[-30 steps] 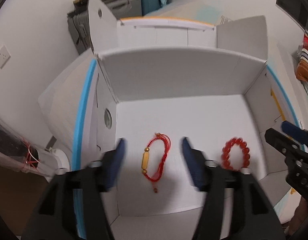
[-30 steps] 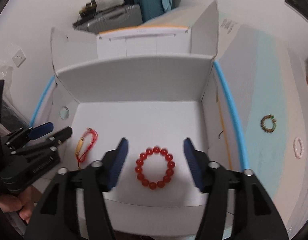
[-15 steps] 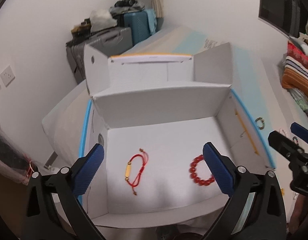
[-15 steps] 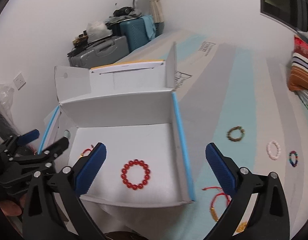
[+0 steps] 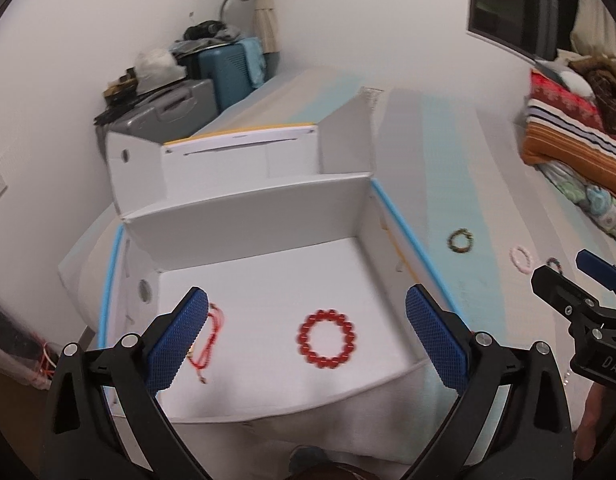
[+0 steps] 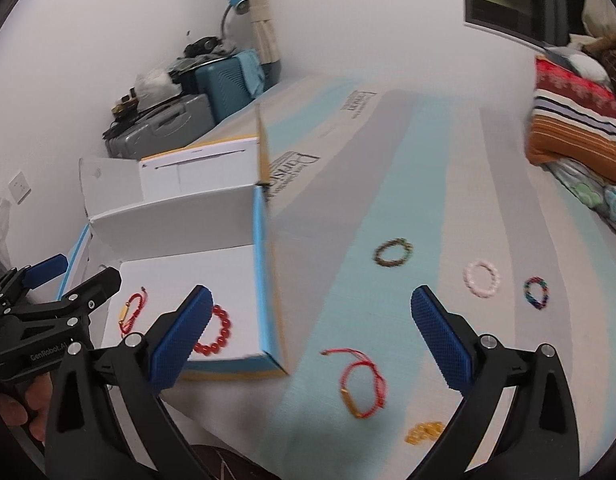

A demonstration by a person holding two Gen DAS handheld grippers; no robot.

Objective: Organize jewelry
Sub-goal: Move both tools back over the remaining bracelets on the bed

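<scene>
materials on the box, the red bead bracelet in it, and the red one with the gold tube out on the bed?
Box: looks like white matte cardboard, thin folded flaps, blue edging. Red bead bracelet: smooth, round, glossy beads, glass, stone or plastic; can't tell. Red bracelet with the gold tube: thin red cord, seemingly woven, with a shiny gold-coloured tube, metal or plated.

The left wrist view is looking down and forward into the white box (image 5: pixel 243 216) from close above; the right wrist view is facing the striped bedcover (image 6: pixel 388 184) (further right), both sharing the box.
</scene>
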